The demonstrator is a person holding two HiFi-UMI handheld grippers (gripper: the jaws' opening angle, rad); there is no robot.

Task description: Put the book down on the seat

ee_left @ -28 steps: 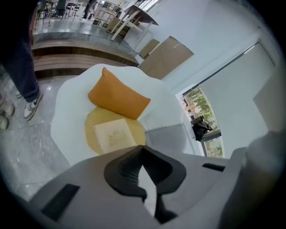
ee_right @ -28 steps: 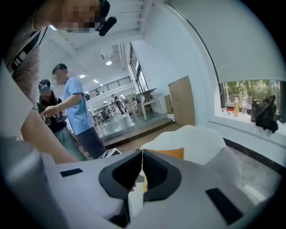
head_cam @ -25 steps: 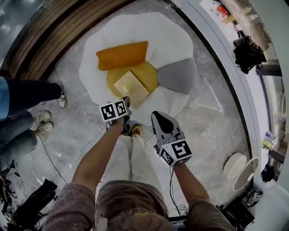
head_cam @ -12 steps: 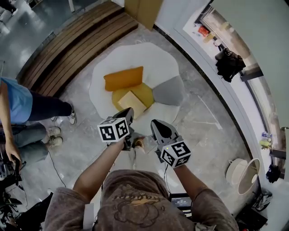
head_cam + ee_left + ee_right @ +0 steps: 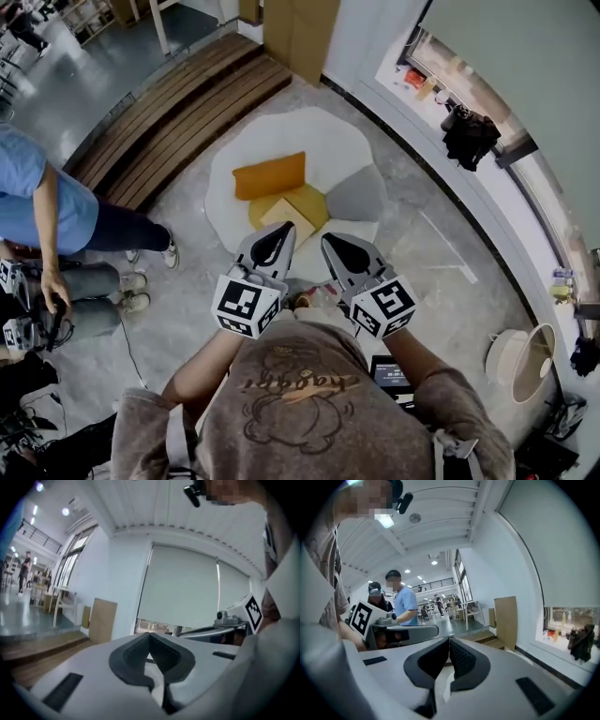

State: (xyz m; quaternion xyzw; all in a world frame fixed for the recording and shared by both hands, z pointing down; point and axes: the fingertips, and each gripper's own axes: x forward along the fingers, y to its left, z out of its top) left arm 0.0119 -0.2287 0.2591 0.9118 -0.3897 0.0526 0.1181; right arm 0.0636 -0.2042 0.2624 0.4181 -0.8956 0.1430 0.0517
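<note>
Both grippers empty, jaws pressed together: left gripper [image 5: 278, 234] & right gripper [image 5: 336, 246] side by side. Book [image 5: 285, 217] already lies flat on yellow middle of the seat [image 5: 309, 136], at 12 o'clock from my tips; orange cushion [image 5: 270, 175] at its 11, grey cushion [image 5: 356, 194] at its 3. Looks stiff, flat, prob. light w/ slick cover; I'd pinch a free edge.

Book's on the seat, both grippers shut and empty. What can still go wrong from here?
1. The book lies on the soft yellow cushion, not on the white seat itself. A knock might tip or slide it.
2. A thin cable runs across the floor beside a bystander on the left. Stepping back that way could snag or bump.
The left gripper and right gripper hold nothing, so no drop risk.
</note>
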